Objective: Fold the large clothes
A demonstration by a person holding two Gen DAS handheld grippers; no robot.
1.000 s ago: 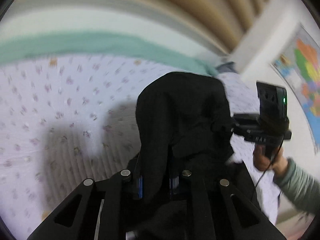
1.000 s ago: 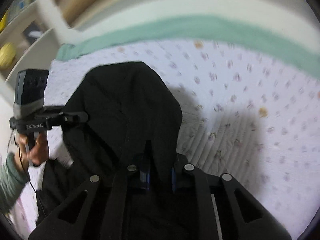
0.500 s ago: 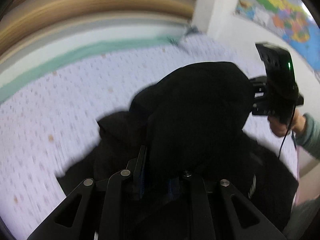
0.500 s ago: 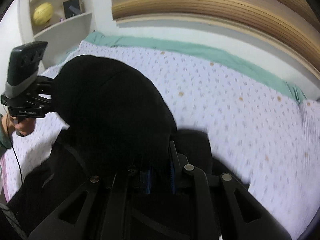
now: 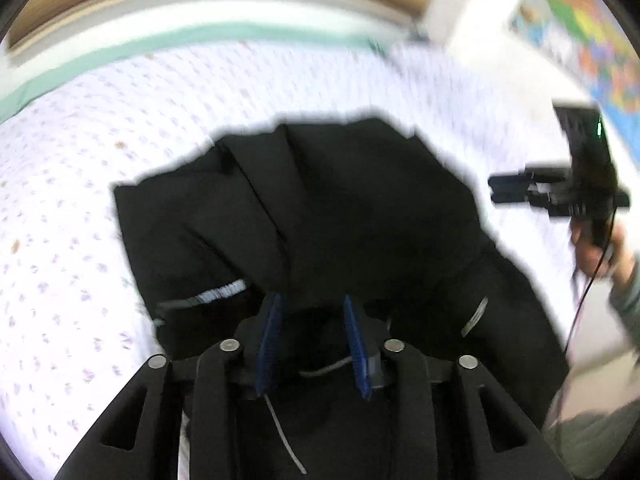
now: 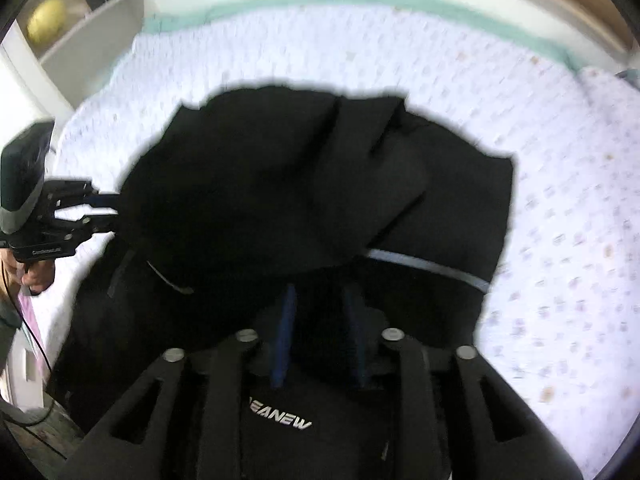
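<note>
**Black jacket on bed, both grippers open**

Black jacket (image 5: 344, 208) lies on the bed (image 5: 72, 216), bunched and folded over itself; upper layer draped across the lower one. Reflective grey strips (image 6: 428, 266) show on the lower layer, both sides. White lettering near right gripper base reads "EANEW" (image 6: 280, 418), first letter hidden. Thin white cord (image 5: 284, 436) trails near left gripper. Long axis unclear, too crumpled; the mass spreads from the near edge of both views out toward the headboard side, wider across than deep in right view.

Left gripper (image 5: 314, 304): blue pads (image 5: 270, 332) apart, jacket fabric just ahead of and under the tips, not clamped. Right gripper (image 6: 320, 292): pads apart too, dark cloth past the tips, nothing pinched. In left view the right gripper (image 5: 516, 190) hangs off to the right, clear of the jacket, person's hand (image 5: 596, 248) on its handle, cable running down. In right view the left gripper (image 6: 100, 212) sits at the jacket's left edge, fingers apart.

Bed cover is white-lilac with small floral print, quilted. Green sheet edge (image 6: 440, 4) runs along the far side. Wooden headboard (image 5: 120, 4) behind it, blurred. White shelf (image 6: 88, 28) at left of right view with a yellow round thing (image 6: 46, 20) on it. Coloured map (image 5: 588, 40) on the wall at right of left view. Both views motion-blurred.
</note>
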